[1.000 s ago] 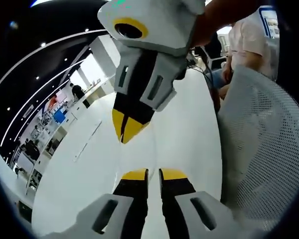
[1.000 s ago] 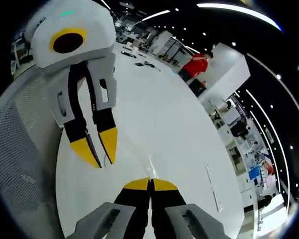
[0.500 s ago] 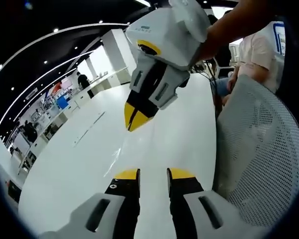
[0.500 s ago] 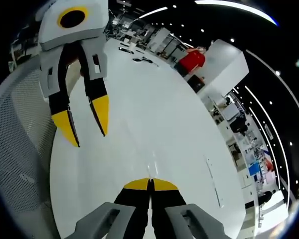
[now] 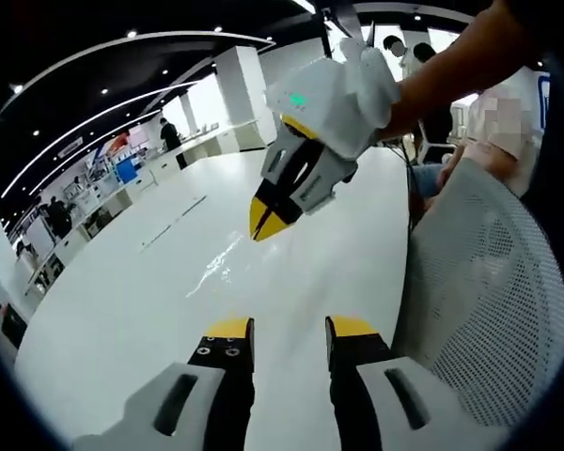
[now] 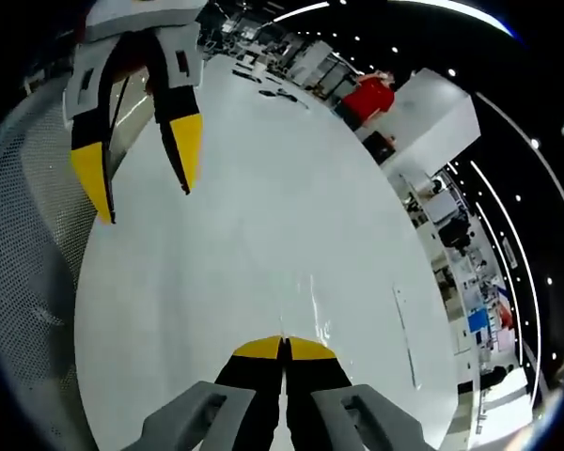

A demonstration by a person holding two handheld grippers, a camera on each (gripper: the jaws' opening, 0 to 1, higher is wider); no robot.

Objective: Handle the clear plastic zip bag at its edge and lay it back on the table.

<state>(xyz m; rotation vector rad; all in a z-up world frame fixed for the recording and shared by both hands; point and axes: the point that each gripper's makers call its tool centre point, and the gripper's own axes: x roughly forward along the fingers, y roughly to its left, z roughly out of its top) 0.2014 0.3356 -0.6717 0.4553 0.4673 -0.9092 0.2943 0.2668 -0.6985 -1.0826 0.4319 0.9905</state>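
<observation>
The clear plastic zip bag (image 5: 216, 271) shows as faint glints on the white table (image 5: 113, 319), running down-left from the tip of my right gripper (image 5: 261, 222). In the right gripper view the same bag (image 6: 310, 303) shines just ahead of the right gripper (image 6: 284, 348), whose yellow tips are shut together on the bag's edge. My left gripper (image 5: 289, 329) stands open with nothing between its jaws, a short way back from the bag. It also hangs open at the upper left of the right gripper view, as the left gripper (image 6: 146, 205), above the table (image 6: 216, 244).
A white mesh chair back (image 5: 489, 310) stands close along one side of the table, also seen as the chair (image 6: 23, 282). People sit beyond the table's far end (image 5: 489, 103). A person in red (image 6: 367, 96) stands far off. Small dark items (image 6: 268, 92) lie at the far end.
My left gripper has opened wider and drawn away from the right one. The right gripper stays shut, and the bag's glints now show on the table ahead of it.
</observation>
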